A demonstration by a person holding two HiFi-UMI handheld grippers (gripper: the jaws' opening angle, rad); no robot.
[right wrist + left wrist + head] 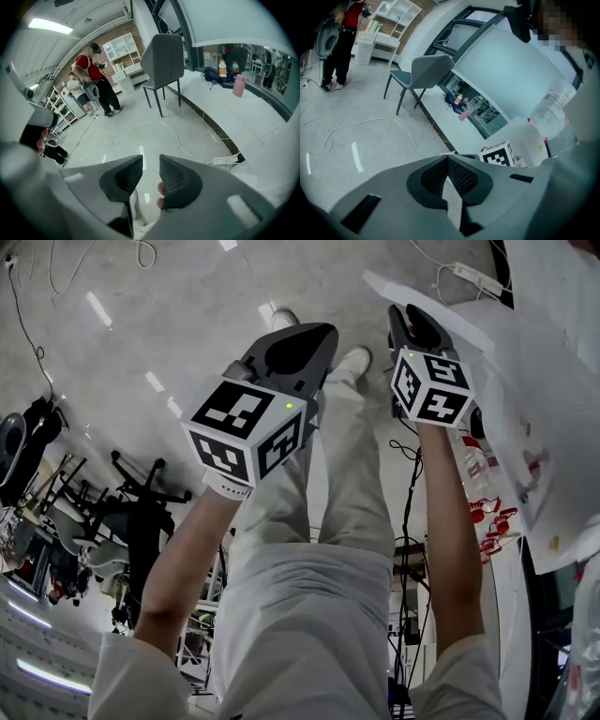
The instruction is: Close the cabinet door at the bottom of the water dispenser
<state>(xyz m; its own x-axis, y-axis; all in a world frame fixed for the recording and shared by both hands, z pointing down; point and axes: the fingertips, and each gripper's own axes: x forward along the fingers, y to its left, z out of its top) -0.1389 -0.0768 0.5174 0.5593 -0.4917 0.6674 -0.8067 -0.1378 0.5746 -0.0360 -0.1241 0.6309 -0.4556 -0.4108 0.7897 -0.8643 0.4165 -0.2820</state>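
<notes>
The white water dispenser (548, 409) stands at the right of the head view, with red taps (489, 514) on its front. A white panel (497, 343) juts from it towards the floor; I cannot tell whether it is the cabinet door. My left gripper (314, 334) hangs over the person's legs with its jaw tips touching and nothing between them (447, 158). My right gripper (408, 315) is beside the panel's near edge, and its jaws stand apart with only floor between them (151, 168). The left gripper view shows the dispenser body (527, 138) and a clear water bottle (553, 105).
A grey chair (161, 61) stands on the pale floor. A white cable (140, 129) runs to a power strip (224, 161) near the dispenser. A person in red (93, 75) stands far back by shelves. Black office chairs (141, 488) are at the left.
</notes>
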